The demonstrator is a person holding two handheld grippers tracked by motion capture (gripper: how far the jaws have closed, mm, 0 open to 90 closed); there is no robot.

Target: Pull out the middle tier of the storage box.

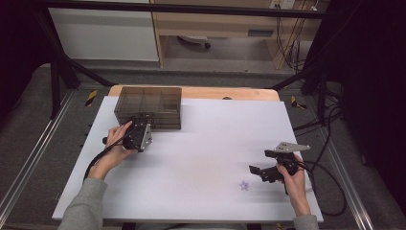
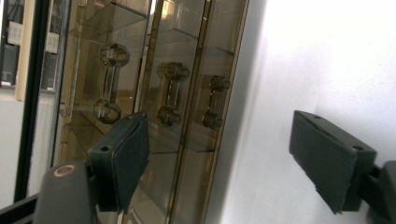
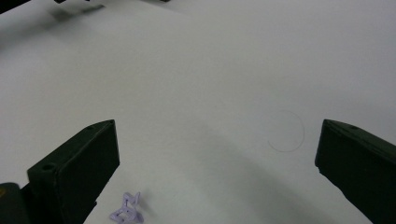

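The person's left gripper (image 1: 140, 125) is up against the front of the smoky brown drawer box (image 1: 148, 106) at the far left of the white bench (image 1: 206, 143). In the left gripper view its fingers (image 2: 122, 156) stand apart with nothing between them, and three clear dumbbell-shaped handles (image 2: 171, 93) sit one beside the other on the drawer fronts just ahead. That camera is rolled on its side, so the handles look upright there; on the box each one's long axis most likely runs level along its drawer front. The handles lie ahead of the fingers and off toward one of them rather than centred in the gap, so my guess is the hand has to line up on one before it can close across the bar. Which drawer is meant I cannot tell from here.

The right gripper (image 1: 262, 171) hovers over the near right of the bench, well apart from the box, its fingers (image 3: 77, 175) wide apart and empty. A small purple star-shaped piece (image 1: 244, 185) lies on the bench just beside it, close by one finger in the right gripper view. The left hand is by far the nearer to the drawers; the right is the nearer to the purple piece.
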